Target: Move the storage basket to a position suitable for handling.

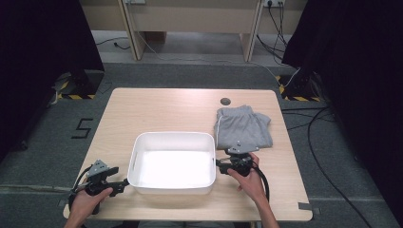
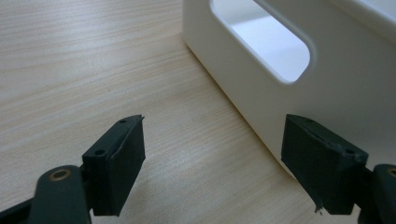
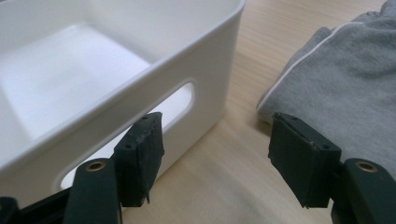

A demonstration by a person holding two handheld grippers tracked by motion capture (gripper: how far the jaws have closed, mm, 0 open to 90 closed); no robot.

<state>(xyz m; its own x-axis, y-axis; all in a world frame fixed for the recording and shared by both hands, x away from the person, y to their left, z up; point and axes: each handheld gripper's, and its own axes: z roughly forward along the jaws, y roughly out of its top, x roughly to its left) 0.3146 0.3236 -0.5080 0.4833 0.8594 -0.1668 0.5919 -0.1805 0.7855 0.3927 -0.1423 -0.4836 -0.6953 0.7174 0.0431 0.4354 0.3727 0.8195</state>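
Bin (image 1: 173, 187): glossy white plastic, rounded, slotted handles, near table (image 1: 157, 107) front edge.
Cloth (image 1: 243, 127): folded grey knit, right edge.
Left gripper (image 1: 124, 181): spread, empty.
Right gripper (image 1: 219, 164): spread, empty.

The high view looks forward and down from above the person's side, taking in the whole table (image 1: 157, 109). The left gripper view sits low and close, facing the white bin (image 2: 327, 84) at its handle slot. The right gripper view, equally close, faces the bin's (image 3: 140, 70) opposite wall, apparently at a slant, with the grey garment (image 3: 345, 88) beside it. All three views share the bin (image 1: 173, 164).
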